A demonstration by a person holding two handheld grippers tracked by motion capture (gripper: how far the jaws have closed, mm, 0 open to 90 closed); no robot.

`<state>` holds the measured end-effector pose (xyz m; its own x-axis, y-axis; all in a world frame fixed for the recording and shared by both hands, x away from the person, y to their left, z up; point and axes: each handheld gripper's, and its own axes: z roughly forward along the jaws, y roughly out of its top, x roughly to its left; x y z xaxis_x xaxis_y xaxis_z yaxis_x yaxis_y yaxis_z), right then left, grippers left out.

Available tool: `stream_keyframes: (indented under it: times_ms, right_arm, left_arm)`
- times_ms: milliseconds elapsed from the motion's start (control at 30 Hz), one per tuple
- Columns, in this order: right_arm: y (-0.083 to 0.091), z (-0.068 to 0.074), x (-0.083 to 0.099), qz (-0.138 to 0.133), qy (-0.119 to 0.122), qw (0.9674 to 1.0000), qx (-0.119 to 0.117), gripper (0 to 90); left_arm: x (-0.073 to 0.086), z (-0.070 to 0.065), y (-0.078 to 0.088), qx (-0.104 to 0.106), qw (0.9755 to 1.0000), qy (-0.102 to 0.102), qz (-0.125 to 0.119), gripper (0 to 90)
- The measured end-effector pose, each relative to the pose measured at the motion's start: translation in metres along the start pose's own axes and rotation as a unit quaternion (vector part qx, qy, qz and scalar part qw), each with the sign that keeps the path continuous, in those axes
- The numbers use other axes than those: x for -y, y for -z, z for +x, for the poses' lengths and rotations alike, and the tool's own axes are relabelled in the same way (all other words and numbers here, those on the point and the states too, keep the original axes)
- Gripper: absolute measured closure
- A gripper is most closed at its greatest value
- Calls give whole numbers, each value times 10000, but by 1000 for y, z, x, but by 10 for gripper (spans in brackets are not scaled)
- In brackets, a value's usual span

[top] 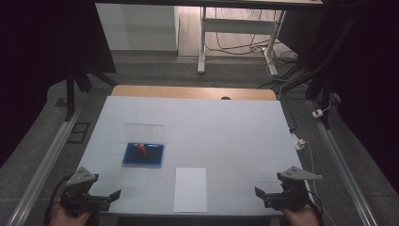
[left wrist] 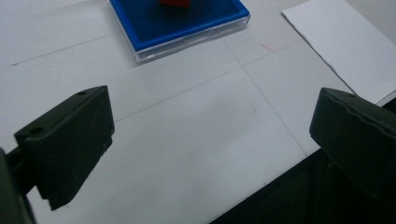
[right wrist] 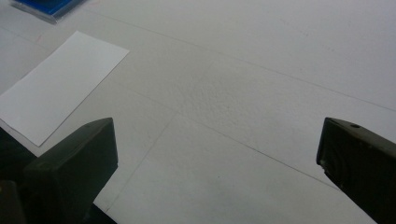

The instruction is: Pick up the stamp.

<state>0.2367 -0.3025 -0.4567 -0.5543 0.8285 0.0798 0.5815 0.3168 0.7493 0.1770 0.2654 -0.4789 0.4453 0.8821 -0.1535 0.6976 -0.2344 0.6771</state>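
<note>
Two grippers sat at near table edge, fingers spread wide, nothing between. Left gripper [top: 96, 200] at 7 o'clock, right gripper [top: 275, 195] at 5. Blue case [top: 143, 155] lay at 1 o'clock from left fingers [left wrist: 70, 140], apart; white paper [top: 190, 189] between grippers.

Glossy clear-plastic case [top: 143, 155], matt white paper sheet [top: 190, 189], matt black claws.
</note>
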Motion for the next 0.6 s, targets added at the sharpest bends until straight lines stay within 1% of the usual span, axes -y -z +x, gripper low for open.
stream_keyframes:
  times_ms: [100, 200, 233, 367, 600]
  right_arm:
    - [0, 0, 0, -3, -9, 10000, -53, 0]
    - [0, 1, 0, 21, 99, 9999, -53, 0]
    - [0, 1, 0, 21, 99, 9999, -53, 0]
    - [-1, 3, 0, 43, 181, 9997, -132, 0]
    - [-1, 4, 0, 77, 235, 9996, -152, 0]
  left_arm:
    - [0, -1, 0, -19, 10000, -10, 5, 5]
    - [0, -1, 0, -36, 10000, -5, 16, 5]
    - [0, -1, 0, -35, 10000, -5, 20, 5]
    - [0, -1, -1, -86, 9999, -19, 61, 7]
    - [0, -2, -2, -110, 9999, -45, 103, 6]
